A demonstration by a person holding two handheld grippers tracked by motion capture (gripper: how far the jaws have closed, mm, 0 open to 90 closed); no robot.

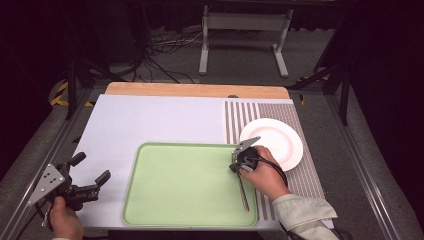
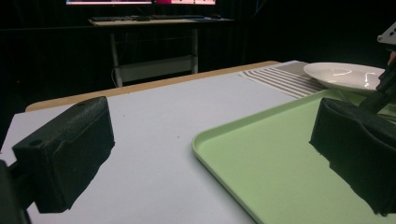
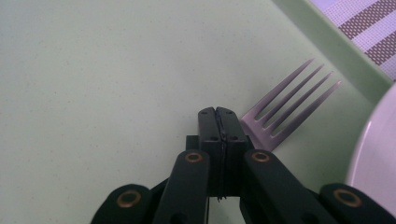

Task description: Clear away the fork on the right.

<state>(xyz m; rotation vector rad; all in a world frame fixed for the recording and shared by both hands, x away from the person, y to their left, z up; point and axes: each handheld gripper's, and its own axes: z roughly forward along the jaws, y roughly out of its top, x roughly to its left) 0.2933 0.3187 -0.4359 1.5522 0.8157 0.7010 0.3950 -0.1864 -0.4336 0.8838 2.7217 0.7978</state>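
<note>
A silver fork (image 1: 243, 195) lies on the right part of a light green tray (image 1: 180, 180), handle toward the person. My right gripper (image 1: 236, 165) is shut, tips low over the fork's neck. In the right gripper view the pads of my right gripper (image 3: 218, 114) meet with nothing visible between them; the fork's tines (image 3: 289, 102) fan out just right of them on the tray (image 3: 93, 70). A white plate (image 1: 275, 142) sits right of the tray. My left gripper (image 1: 91, 168) is held open over the table's left front, with nothing between its jaws (image 2: 212, 149).
The tray rests on a pale sheet (image 1: 150, 120) covering a wooden table (image 1: 195, 90). A striped placemat (image 1: 300, 170) lies under the plate at the right. The plate's rim (image 3: 376, 154) is close to my right gripper. Frame legs and cables stand beyond the table.
</note>
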